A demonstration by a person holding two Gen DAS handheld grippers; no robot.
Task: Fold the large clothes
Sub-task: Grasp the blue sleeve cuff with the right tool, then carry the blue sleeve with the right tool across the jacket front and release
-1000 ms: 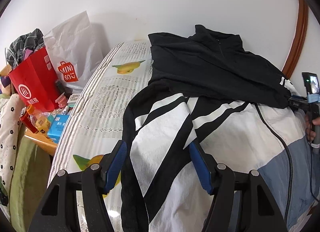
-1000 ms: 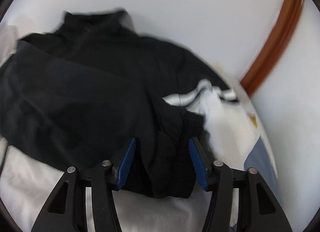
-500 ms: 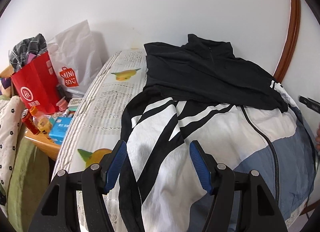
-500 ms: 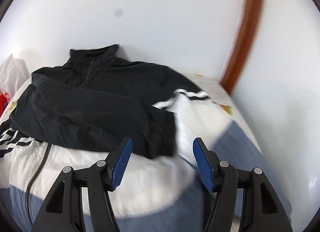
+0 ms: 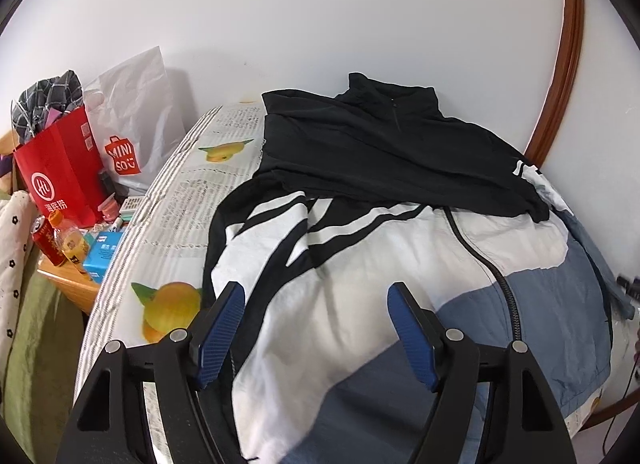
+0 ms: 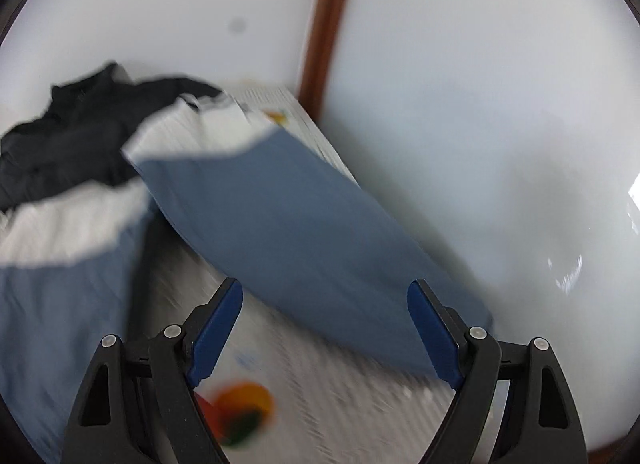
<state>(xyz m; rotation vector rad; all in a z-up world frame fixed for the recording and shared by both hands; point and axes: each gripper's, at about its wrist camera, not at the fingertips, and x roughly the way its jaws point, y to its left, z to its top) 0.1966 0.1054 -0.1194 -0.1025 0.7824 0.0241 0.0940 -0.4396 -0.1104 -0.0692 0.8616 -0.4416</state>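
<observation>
Right claw point(image 6: 324, 328) open over jacket point(image 6: 304, 232) sleeve edge

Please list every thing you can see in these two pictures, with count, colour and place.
jacket: one, white, black and blue-grey, spread on the table
tablecloth: one, pale with fruit prints, under the jacket
red bag: one, left of the table
white bag: one, behind the red bag
bottle and can: one each, on the side stand
blue box: one, beside them
left hand-held gripper: open, over the jacket
right hand-held gripper: open, near the blue sleeve
</observation>
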